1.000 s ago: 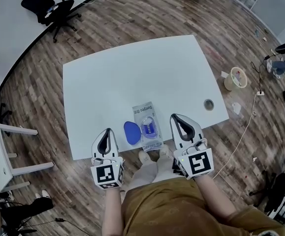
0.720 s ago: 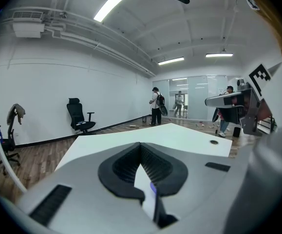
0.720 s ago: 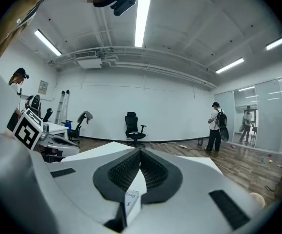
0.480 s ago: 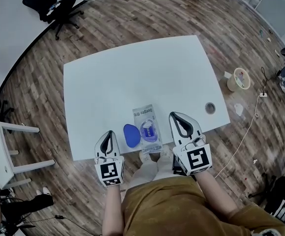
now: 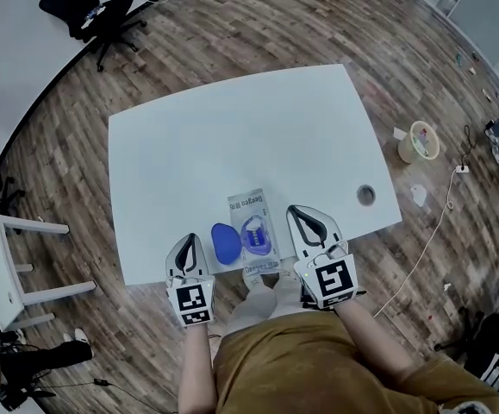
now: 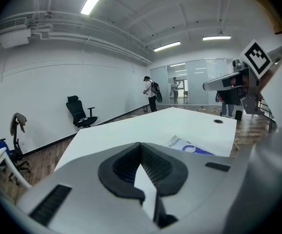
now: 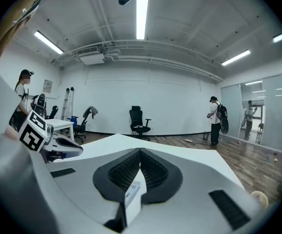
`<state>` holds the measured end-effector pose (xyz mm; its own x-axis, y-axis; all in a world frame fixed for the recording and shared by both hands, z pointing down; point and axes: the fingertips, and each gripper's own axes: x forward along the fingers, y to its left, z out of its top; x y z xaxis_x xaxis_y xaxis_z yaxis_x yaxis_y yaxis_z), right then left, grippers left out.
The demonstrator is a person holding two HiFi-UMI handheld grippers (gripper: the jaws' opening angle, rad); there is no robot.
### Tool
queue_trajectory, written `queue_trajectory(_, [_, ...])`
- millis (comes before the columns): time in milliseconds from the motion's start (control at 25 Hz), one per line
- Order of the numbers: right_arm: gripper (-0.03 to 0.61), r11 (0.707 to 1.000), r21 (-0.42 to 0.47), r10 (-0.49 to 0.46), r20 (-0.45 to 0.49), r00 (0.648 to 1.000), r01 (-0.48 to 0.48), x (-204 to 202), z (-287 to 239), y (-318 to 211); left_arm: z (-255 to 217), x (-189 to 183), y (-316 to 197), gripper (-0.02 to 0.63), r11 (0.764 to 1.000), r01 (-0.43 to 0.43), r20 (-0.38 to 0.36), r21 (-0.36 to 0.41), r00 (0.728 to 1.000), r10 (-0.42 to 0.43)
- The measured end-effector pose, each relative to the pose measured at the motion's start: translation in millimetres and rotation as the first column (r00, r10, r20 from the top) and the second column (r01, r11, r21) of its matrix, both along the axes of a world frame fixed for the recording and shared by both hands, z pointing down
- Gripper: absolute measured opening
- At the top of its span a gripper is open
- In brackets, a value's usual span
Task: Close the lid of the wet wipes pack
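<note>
Where the head view looks down on the white worktop point(image 5: 232, 136), a black office chair point(image 5: 94, 11) stands on the wood floor point(image 5: 51, 145) at the upper left, well apart from the worktop. At the near edge, the left gripper point(image 5: 189, 241) reaches over the worktop. Its own view shows its jaws pressed together at the tips, with nothing between them. Just to its right lies the blue lid point(image 5: 224, 242), flipped open and flat on the worktop against the left side of the wet wipes pack point(image 5: 249, 203). The pack lies flat near the front edge between the two grippers, its long side pointing away from the person. Its blue-rimmed opening point(image 5: 258, 231) is uncovered. Just beside the pack on the right is the right gripper point(image 5: 299, 212), its jaws likewise brought together and holding nothing. Through the hollow below its tips, its own view shows a slip of printed wrapper, probably a corner of the pack lying underneath. Farther right, a small round grommet hole point(image 5: 365, 195) sits in the worktop near its right edge. On the floor beyond that edge stands a pale round container point(image 5: 421, 139).
</note>
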<state>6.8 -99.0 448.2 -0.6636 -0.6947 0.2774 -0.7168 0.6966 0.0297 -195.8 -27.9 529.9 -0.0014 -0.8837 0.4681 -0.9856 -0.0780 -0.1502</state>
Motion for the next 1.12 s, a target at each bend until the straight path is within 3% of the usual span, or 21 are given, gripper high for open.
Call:
queue_trajectory(600, [0.006,0.999,-0.035,-0.028,-0.013,1.000,0.028,-1.2,22.7,0.2,58.0,2.8,18.0,-0.005,0.989,-0.008,-0.005,-0.147,1.000,0.008])
queue_trajectory(1120, [0.006,0.999,-0.041,-0.015,-0.015,1.000,0.015,2.9,22.6,-3.4,81.1,9.7,22.7,-0.005,0.976,-0.026,-0.041,-0.215,0.999,0.017])
